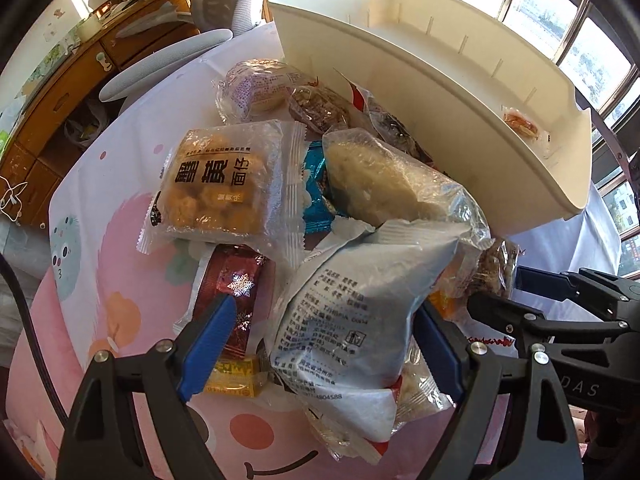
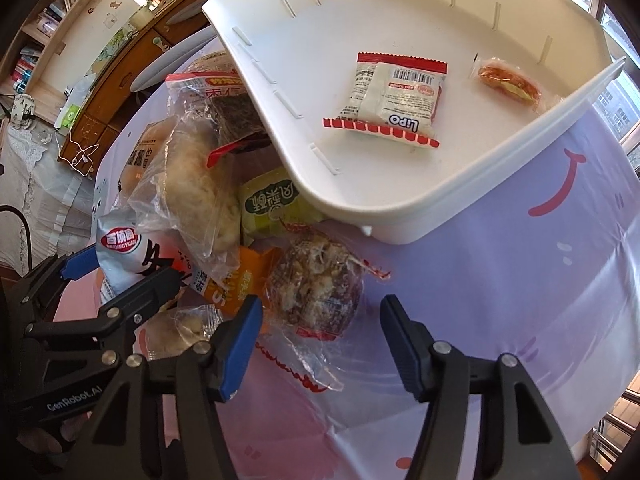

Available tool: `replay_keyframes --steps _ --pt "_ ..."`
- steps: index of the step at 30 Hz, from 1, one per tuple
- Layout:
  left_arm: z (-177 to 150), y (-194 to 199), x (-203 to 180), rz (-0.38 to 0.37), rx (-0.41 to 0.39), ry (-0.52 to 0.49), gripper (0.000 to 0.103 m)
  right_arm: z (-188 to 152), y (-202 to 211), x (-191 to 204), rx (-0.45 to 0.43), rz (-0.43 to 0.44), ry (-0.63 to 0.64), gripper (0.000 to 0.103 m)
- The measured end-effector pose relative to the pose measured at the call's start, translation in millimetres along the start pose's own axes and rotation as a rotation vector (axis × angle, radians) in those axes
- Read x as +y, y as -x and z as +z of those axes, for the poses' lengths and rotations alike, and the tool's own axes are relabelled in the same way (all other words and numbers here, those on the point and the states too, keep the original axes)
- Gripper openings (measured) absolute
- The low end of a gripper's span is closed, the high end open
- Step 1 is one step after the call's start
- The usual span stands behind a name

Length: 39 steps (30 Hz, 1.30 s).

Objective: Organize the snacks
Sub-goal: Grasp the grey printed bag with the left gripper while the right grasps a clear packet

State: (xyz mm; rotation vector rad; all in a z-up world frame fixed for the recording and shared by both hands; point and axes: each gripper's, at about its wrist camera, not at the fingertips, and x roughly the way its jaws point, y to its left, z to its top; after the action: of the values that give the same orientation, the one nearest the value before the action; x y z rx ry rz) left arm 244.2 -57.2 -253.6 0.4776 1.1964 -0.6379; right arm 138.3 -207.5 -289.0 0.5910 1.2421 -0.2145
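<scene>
Left wrist view: left gripper [image 1: 324, 344] spread around pale printed packet [image 1: 352, 320], not clamped | right gripper [image 2: 320, 344] spread, nut-cake packet [image 2: 316, 292] at 12 o'clock | step: picking from pile | next: close, carry to white tray [image 2: 400, 208], 1 o'clock
</scene>
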Motion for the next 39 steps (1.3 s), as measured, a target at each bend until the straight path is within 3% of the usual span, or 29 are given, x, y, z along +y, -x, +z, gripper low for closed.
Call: replay_keyframes --steps 5,11,15,28,37,39 --pt "1.7 -6.8 0.2 -0.004 0.010 0.003 0.067 1.3 -2.0 -0.1 -0.001 0.001 0.016 0.057" --pt "0.7 -6.7 1.6 -0.009 0.001 0.029 0.063 5.7 -4.7 3.9 -0.004 0.010 0.042 0.047" --pt "0.6 -4.1 2.1 -0.001 0.005 0.039 0.054 8.5 -6.2 8.4 0.000 0.007 0.054 0.046" --pt "-11.9 25.6 -4.2 0.028 -0.016 0.070 0.053 -1.2 -0.4 20.7 0.022 0.008 0.090 0.039" --pt "-51.3 71.8 -18.1 0.030 -0.061 0.128 0.053 -24.3 24.1 23.3 -0.019 0.037 0.115 0.035" --pt "-62.6 82.4 -20.3 0.029 -0.072 0.146 0.053 -30.9 31.3 26.7 -0.037 0.051 0.126 0.030"
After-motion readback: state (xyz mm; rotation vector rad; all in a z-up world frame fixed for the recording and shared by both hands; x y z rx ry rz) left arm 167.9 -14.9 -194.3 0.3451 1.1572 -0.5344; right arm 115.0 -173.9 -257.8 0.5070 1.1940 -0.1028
